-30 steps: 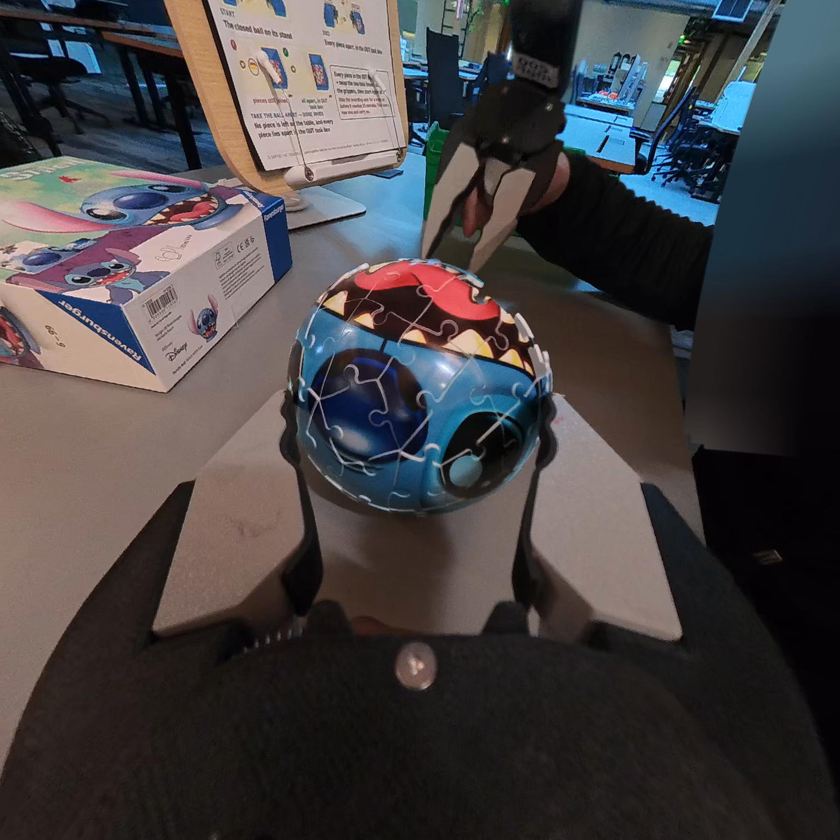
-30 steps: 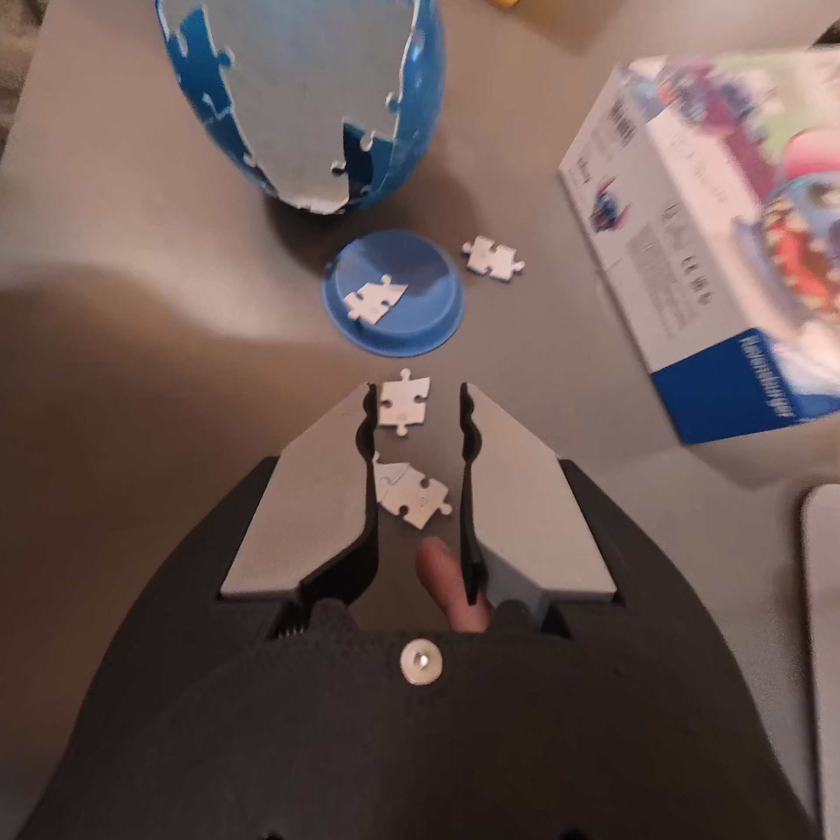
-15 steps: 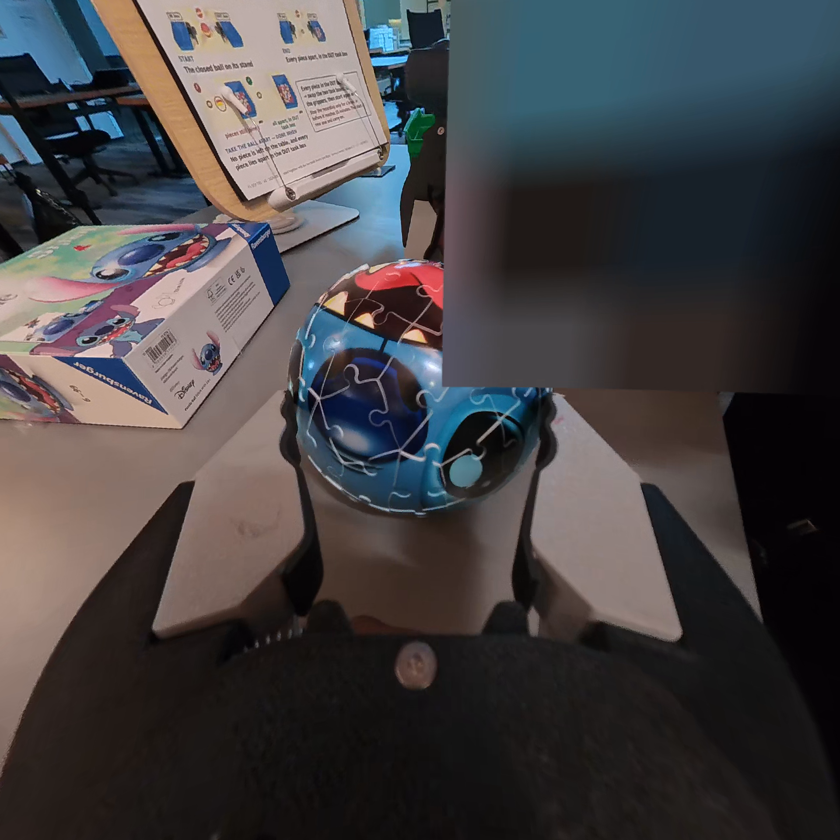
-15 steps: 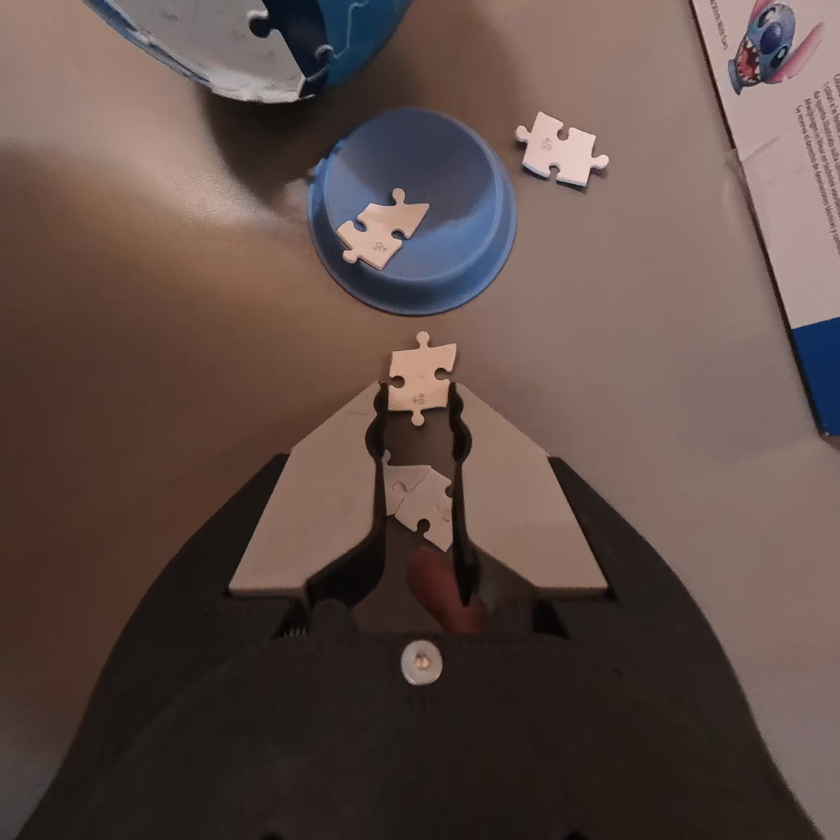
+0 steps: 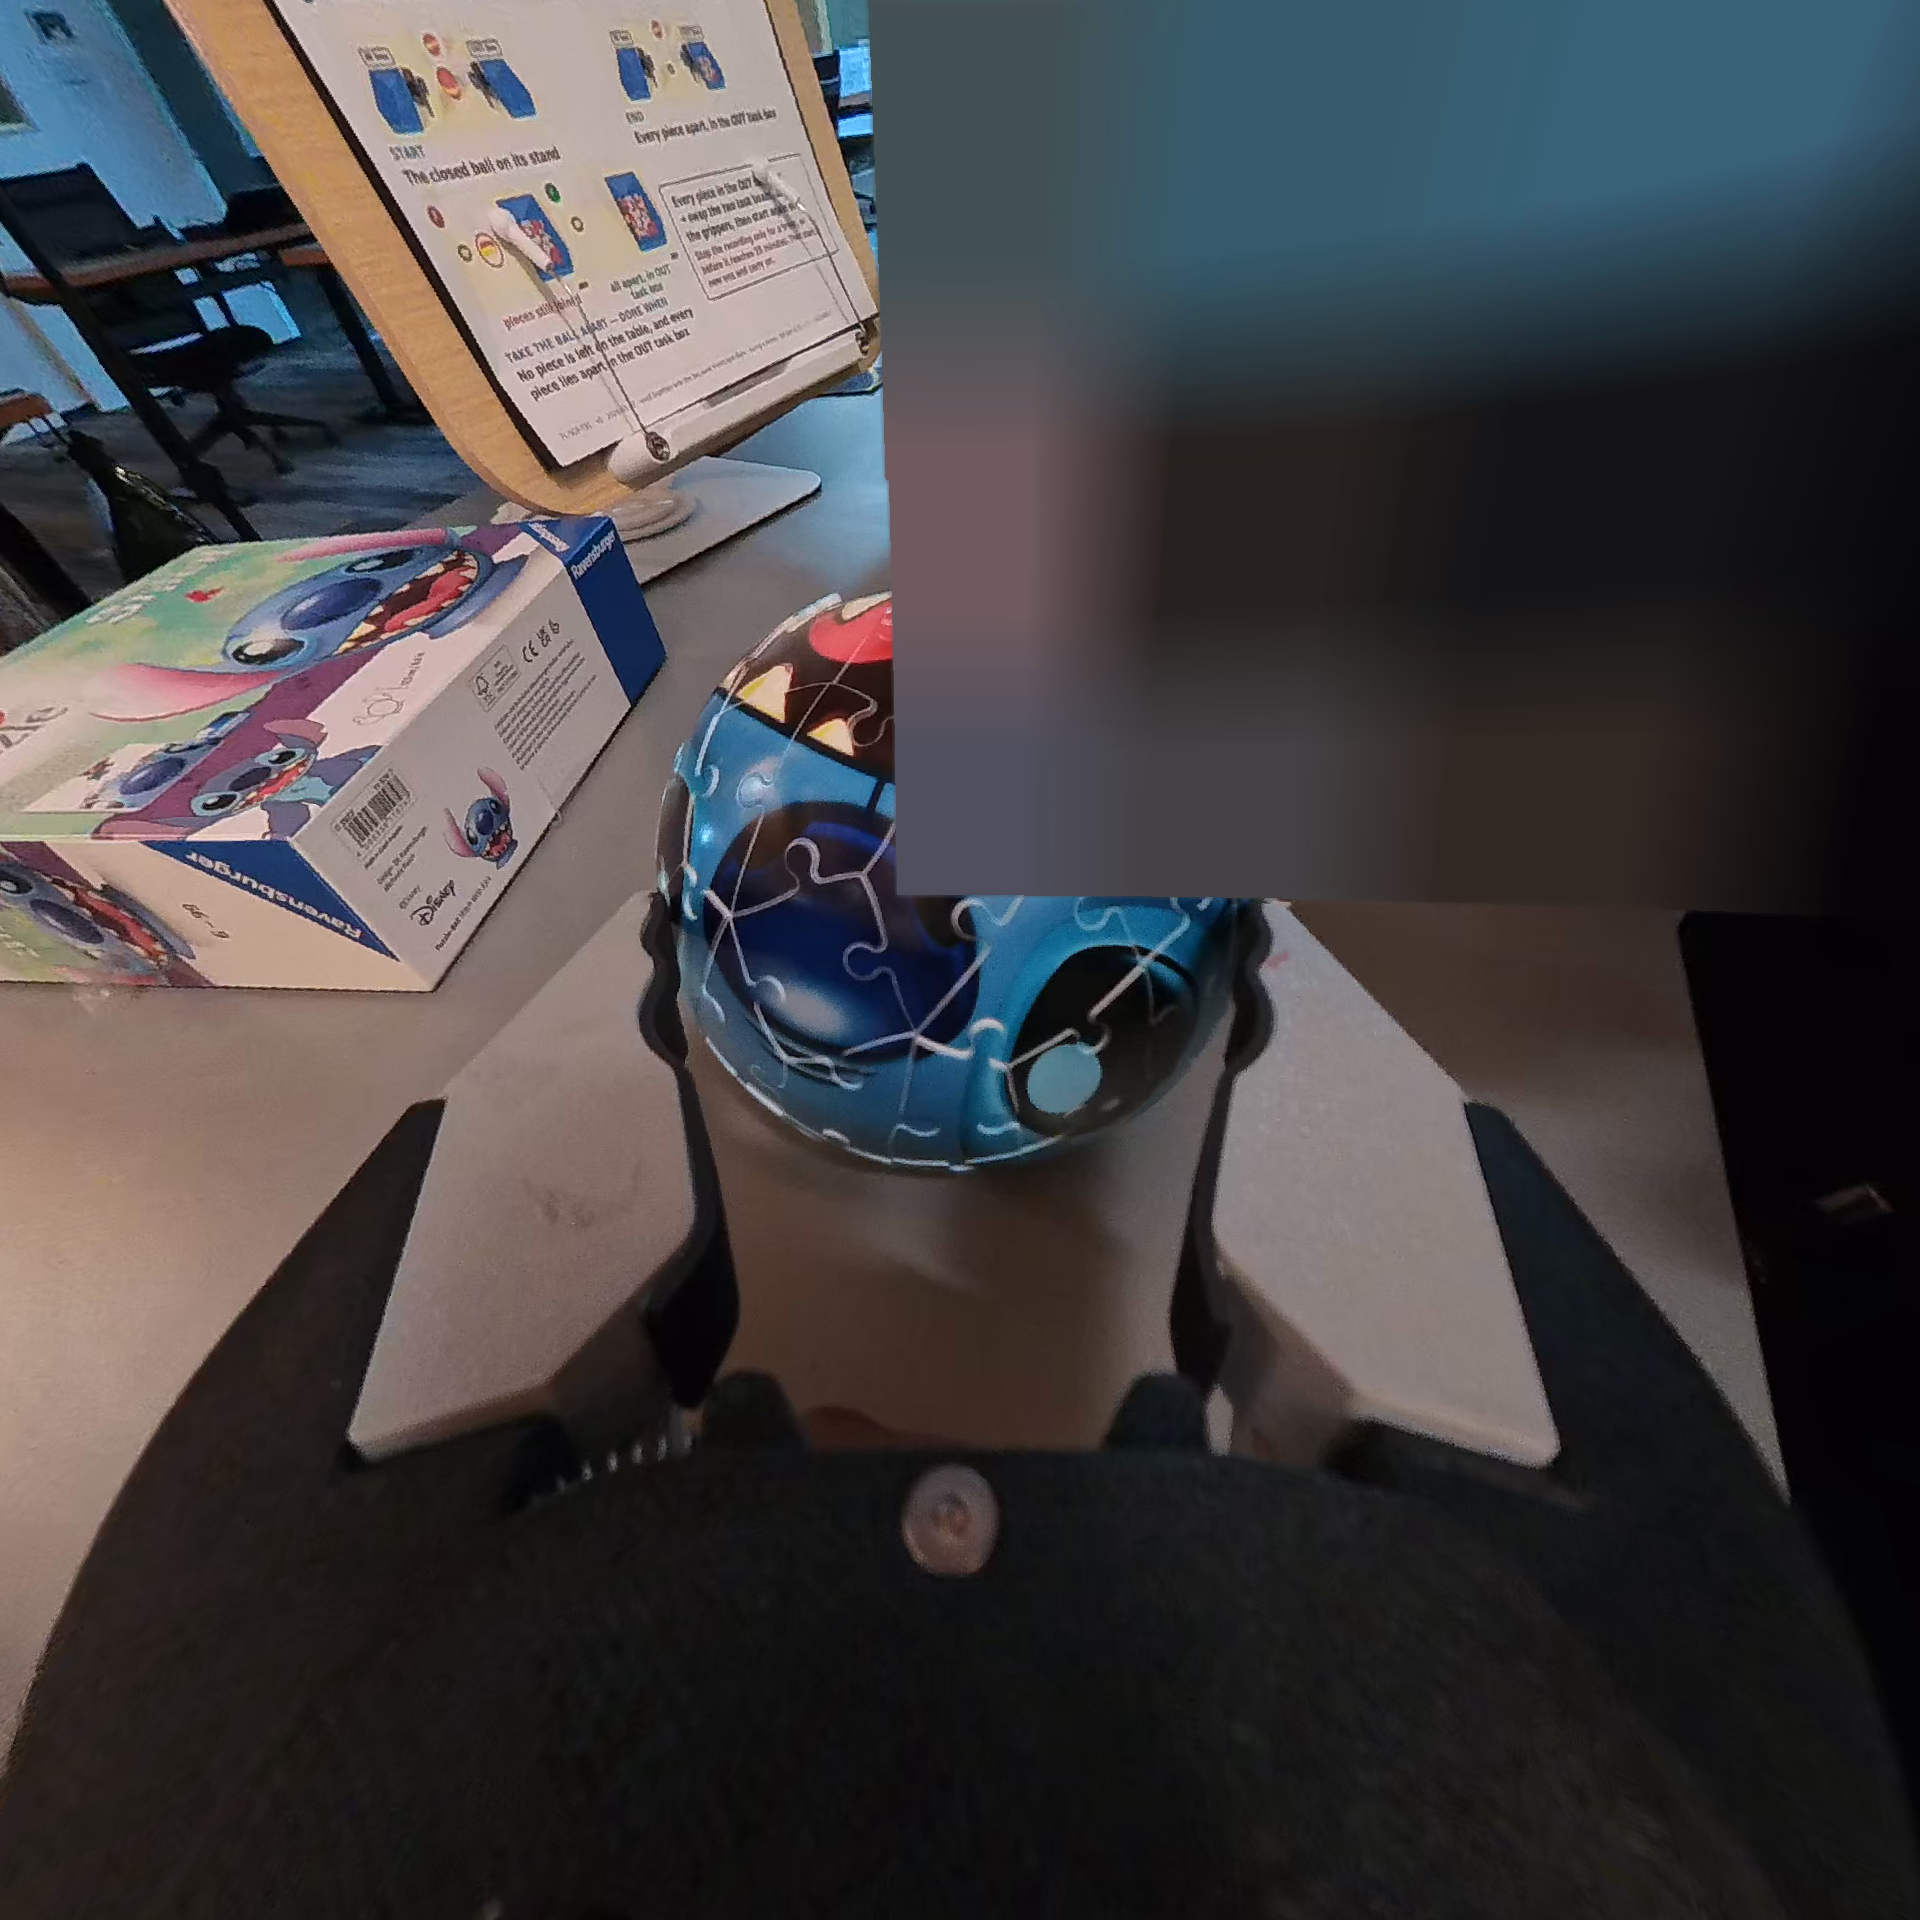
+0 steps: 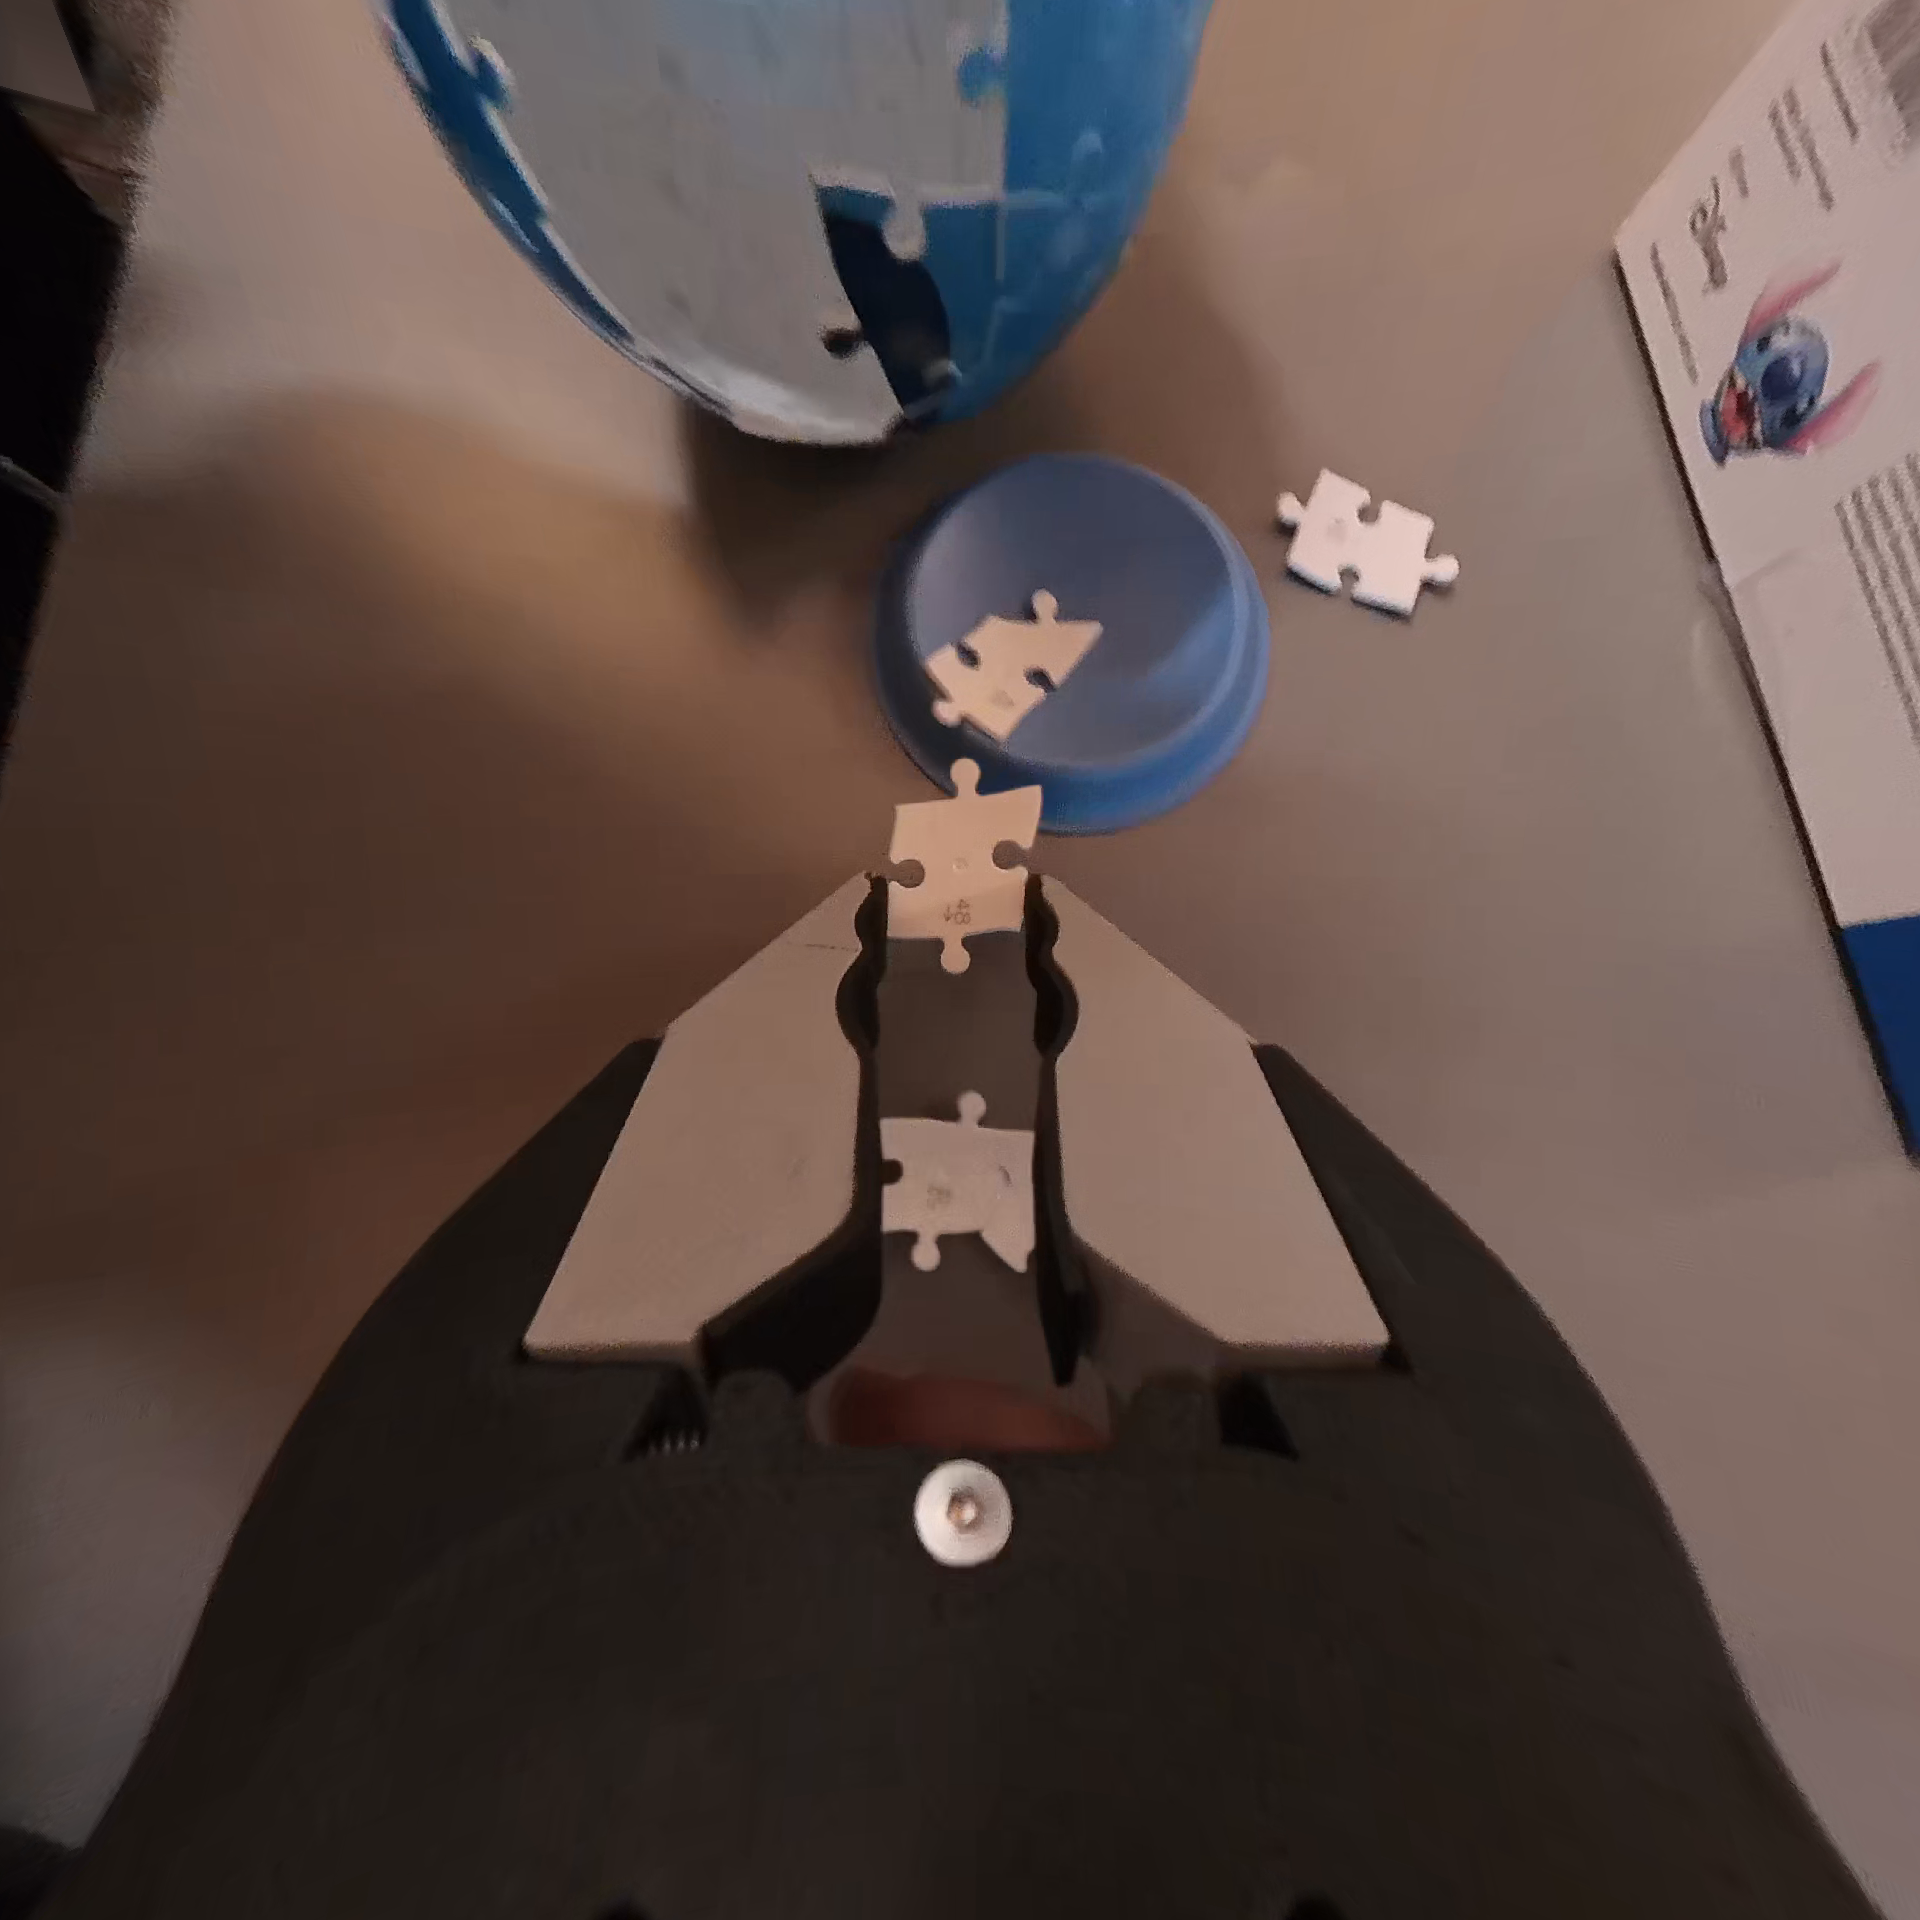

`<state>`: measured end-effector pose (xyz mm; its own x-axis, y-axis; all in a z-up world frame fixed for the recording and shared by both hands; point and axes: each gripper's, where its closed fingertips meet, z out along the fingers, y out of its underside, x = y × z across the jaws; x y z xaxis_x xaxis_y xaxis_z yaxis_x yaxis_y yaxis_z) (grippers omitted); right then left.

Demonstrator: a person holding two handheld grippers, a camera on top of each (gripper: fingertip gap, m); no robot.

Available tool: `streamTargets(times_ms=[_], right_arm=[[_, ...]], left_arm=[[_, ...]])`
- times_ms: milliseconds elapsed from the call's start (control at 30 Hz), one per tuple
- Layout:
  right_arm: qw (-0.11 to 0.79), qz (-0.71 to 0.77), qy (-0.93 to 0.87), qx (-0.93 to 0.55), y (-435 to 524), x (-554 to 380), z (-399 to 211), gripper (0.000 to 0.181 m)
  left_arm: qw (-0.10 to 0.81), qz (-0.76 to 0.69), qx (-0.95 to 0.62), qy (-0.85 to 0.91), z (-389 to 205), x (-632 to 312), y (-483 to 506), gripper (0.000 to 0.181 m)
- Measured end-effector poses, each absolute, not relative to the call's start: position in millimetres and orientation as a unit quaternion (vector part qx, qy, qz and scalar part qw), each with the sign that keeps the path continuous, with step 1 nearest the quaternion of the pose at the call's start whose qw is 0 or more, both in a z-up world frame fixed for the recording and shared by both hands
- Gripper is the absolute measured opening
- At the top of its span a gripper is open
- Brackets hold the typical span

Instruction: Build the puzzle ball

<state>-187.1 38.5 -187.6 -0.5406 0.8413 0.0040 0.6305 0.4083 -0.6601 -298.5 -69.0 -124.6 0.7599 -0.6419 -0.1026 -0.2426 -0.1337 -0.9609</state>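
Grey tabletop [image 6: 364, 935] runs under both views, with office desks and chairs dim in the background of the left wrist view. Left gripper [image 5: 951, 997] has its jaws spread wide around the puzzle ball [image 5: 831, 935], fingers pressed to either side of it, so it is clamped on the ball just above the table. A blurred patch hides the ball's upper right. The right wrist view shows the ball's open side [image 6: 748, 208] — pale inner surface, jagged edge, one dark notch-shaped gap near the rim.

Right gripper [image 6: 954, 899] is nearly closed, pinching a white puzzle piece [image 6: 961, 857] at its very tips; the piece sits printed side down, most of it sticking out past the tips. Grip looks shallow. Below, another loose piece [image 6: 951, 1195] lies on the table between the fingers, one piece [image 6: 1013, 660] rests inside the blue stand [image 6: 1195, 748], and a two-piece chunk [image 6: 1361, 540] lies right of the stand. Puzzle box [image 6: 1808, 520] sits at the right edge; an instruction board [image 5: 582, 208] stands behind it in the left view.

Step in hand, as judged: carry the pinched piece to the ball's open edge. To do it well — keep the pinch firm, since a tip-only hold can let the piece pivot; likely flip it so the printed face ends outward; match its tabs to the gap before pressing; left gripper should hold the ball steady and turn the gap toward the right one. Pressing hard risks popping neighbouring pieces loose.
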Motion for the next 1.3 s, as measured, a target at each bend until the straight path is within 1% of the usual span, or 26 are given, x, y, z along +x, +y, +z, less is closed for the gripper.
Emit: streamTargets(times_ms=[167, 433, 600, 733, 967, 1300], right_arm=[[0.177, 0.344, -0.814, -0.432, 26.6, -191.3, -173.9, 0.024], [0.184, 0.365, -0.806, -0.428, 15.1, -196.2, -169.9, 0.024], [0.191, 0.376, -0.800, -0.427, 7.1, -194.6, -172.2, 0.024], [0.207, 0.393, -0.782, -0.437, 6.5, -198.9, -168.7, 0.024], [0.246, 0.382, -0.781, -0.429, 2.9, -201.9, -161.9, 0.024], [0.257, 0.395, -0.743, -0.475, 19.2, -210.7, -163.3, 0.024]], left_arm=[[0.584, -0.168, -0.738, 0.295, -124.6, -298.7, -67.5, 0.105], [0.587, -0.159, -0.742, 0.280, -124.4, -295.1, -64.7, 0.105], [0.590, -0.164, -0.755, 0.236, -124.6, -298.9, -63.0, 0.105], [0.588, -0.150, -0.768, 0.207, -125.3, -301.9, -65.6, 0.104], [0.580, -0.113, -0.788, 0.170, -125.7, -301.4, -68.1, 0.103], [0.557, -0.079, -0.814, 0.143, -117.5, -295.0, -51.1, 0.101]])
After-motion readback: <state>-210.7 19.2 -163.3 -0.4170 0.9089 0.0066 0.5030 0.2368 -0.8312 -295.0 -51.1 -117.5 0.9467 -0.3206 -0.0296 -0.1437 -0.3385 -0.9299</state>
